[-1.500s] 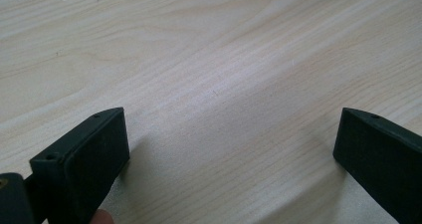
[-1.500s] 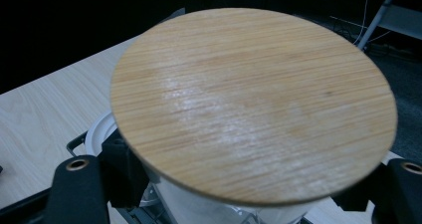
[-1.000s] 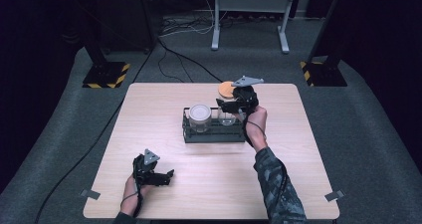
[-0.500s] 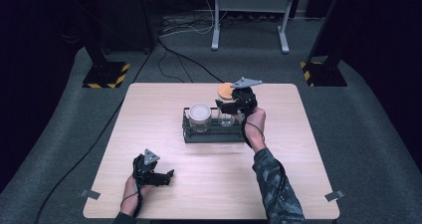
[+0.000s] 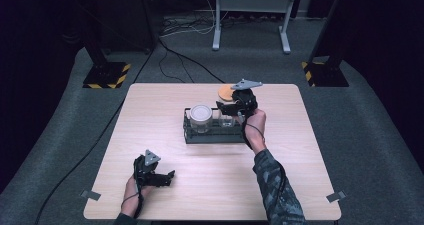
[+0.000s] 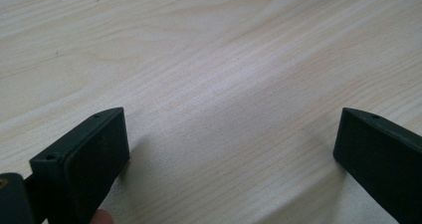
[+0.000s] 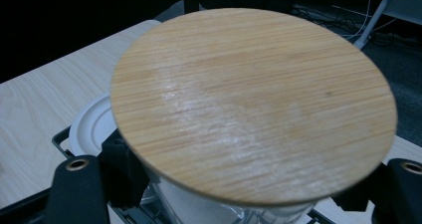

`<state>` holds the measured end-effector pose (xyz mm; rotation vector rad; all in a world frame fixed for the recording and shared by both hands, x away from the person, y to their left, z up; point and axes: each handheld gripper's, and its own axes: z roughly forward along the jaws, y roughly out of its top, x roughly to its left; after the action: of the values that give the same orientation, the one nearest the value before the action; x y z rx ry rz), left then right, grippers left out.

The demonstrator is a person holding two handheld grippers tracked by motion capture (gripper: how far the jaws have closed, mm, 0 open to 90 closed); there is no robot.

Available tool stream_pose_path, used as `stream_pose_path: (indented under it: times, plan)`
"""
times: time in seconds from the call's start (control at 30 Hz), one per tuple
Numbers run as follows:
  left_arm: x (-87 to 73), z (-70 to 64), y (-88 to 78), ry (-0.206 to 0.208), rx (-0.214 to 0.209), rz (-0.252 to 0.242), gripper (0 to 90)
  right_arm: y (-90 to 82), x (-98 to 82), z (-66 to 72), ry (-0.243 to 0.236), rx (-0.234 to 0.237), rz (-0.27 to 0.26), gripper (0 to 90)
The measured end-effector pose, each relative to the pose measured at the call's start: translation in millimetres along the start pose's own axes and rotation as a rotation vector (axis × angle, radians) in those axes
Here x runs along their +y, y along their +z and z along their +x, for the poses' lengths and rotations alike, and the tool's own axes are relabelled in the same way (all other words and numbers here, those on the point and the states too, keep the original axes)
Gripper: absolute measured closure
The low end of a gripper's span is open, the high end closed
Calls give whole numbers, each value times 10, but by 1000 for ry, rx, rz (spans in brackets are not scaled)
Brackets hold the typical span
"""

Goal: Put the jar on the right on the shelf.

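Two jars [image 5: 201, 117] stood in a rack [image 5: 210, 135] mid-frame; right gripper [image 5: 235, 101] clamped a wooden lid [image 7: 254, 102], left gripper [image 5: 162, 177] wide.

1. The rack [image 5: 212, 134] stands on the tabletop [image 5: 310, 150], about mid-width and toward the far half.
2. A jar [image 5: 201, 116] sits in the left part of the rack.
3. A second jar [image 5: 227, 122] sits in the rack just right of the first.
4. The lid [image 5: 226, 92] hangs over the far right part of the rack, above the second jar, in the jaws of the right gripper [image 5: 235, 102].
5. That gripper is at the rack's right end, its hand [image 5: 254, 127] on the near right side.
6. The left gripper [image 5: 159, 177] lies on the tabletop near the near left corner, well apart from the rack, jaws spread over bare tabletop.
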<state>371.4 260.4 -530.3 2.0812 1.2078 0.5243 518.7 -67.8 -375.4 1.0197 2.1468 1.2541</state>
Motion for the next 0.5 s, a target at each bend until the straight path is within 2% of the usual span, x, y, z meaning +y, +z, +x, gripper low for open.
stream_pose_path:
  times: [0.5]
  plan:
    - [0, 2, -1, 2, 0, 1, 5, 58, -44, 4, 6, 3, 12, 250]
